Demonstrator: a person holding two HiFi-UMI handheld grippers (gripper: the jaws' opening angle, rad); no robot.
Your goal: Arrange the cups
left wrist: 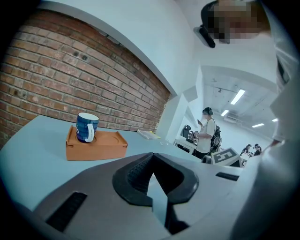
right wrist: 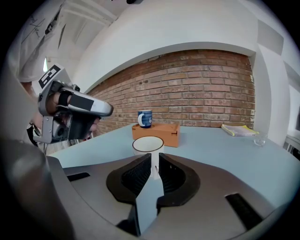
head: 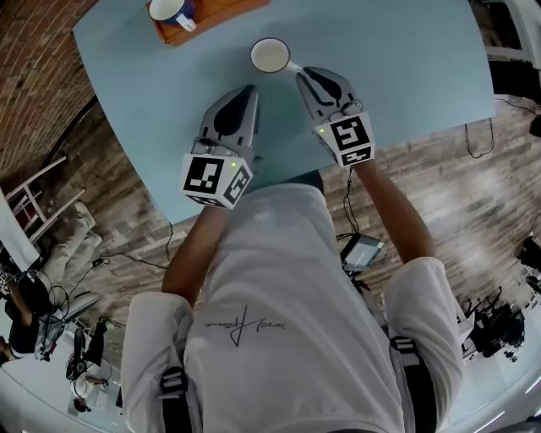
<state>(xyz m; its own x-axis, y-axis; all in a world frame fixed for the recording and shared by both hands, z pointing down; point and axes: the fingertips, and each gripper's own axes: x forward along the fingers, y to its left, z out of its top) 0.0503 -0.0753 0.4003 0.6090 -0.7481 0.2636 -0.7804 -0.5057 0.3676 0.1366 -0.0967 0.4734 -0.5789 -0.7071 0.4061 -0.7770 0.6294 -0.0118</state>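
A white cup (head: 270, 56) stands on the light blue table (head: 406, 59), with its handle turned toward me. My right gripper (head: 298, 75) is shut on that handle; in the right gripper view the cup (right wrist: 147, 145) sits just beyond the jaws, which pinch the handle. A blue mug (head: 172, 11) rests in an orange tray (head: 215, 12) at the table's far edge, also seen as mug (left wrist: 87, 127) and tray (left wrist: 96, 146). My left gripper (head: 250, 89) hovers left of the white cup, shut on nothing.
A yellow booklet (right wrist: 239, 130) and a small glass (right wrist: 260, 139) lie far off on the right of the table. A brick wall (left wrist: 70, 79) runs behind the table. People stand in the room beyond (left wrist: 206, 131). The table's near edge is by my body.
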